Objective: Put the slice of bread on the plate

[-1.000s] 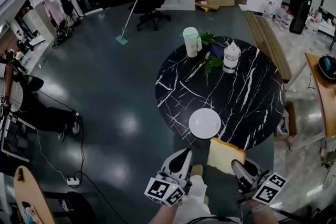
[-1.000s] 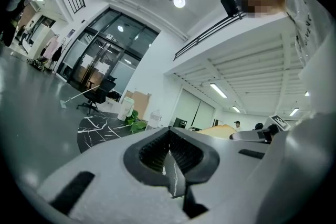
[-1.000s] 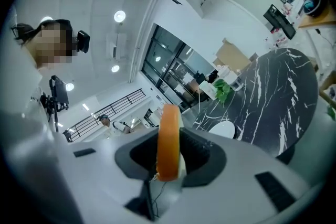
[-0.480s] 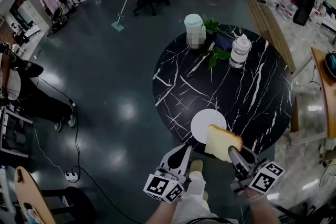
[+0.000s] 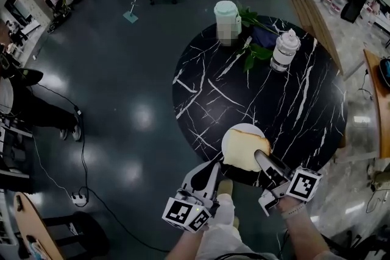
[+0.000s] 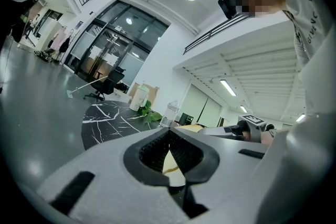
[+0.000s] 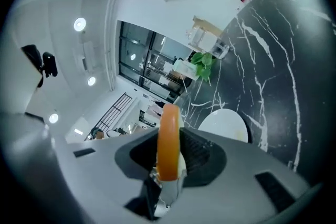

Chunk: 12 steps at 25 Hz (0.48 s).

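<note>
**Bread in the right jaws, over the plate**

The right gripper has the bread pinched between its pads. The jaws stand partly closed, as wide as the slice is thick. In the right gripper view the slice sits edge-on in the middle of the jaws, with its orange crust towards the camera. A pad presses on each flat side, and the slice sticks out past the tips.

From the head view the slice reaches out from the jaw tips over the near right part of the plate. It covers much of the plate and leaves the far left rim bare. Whether the bread touches the plate I cannot tell — the right gripper view shows the plate beyond the slice, flat on the table, near its closest edge.

The left gripper hangs just off the table's near edge, beside the plate and left of the right gripper. Its jaws are together at the tips and nothing is held between them.

At the far side of the table stand a cup and a bottle, with leaves between them — all well apart from the plate.
</note>
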{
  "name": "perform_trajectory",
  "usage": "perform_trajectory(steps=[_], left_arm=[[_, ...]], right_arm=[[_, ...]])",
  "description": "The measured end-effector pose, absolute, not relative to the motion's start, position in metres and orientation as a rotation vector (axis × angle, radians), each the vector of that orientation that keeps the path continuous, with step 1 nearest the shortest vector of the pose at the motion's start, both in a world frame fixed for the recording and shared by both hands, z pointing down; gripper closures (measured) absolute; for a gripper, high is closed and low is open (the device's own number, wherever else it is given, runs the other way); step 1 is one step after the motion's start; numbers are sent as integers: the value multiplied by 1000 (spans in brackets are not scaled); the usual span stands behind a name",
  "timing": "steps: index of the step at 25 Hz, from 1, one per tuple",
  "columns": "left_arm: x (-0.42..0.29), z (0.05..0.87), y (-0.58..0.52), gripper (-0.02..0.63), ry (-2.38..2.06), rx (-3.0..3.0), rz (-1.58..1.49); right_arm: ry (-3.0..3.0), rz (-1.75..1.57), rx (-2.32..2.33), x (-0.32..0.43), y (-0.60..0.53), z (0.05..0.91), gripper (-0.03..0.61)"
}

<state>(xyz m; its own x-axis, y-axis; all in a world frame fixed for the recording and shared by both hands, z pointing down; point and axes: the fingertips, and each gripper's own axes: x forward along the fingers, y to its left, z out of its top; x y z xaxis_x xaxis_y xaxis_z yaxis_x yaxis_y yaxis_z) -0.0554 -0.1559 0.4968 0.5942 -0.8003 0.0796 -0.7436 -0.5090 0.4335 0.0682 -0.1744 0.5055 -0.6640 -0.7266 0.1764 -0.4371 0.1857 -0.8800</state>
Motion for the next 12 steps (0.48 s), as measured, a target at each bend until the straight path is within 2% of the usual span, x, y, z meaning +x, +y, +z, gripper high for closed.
perform_trajectory(steps=[12], left_arm=[[-49, 514, -167, 606, -1208, 2380, -186]], right_arm=[[2054, -1603, -1109, 77, -191, 546, 485]])
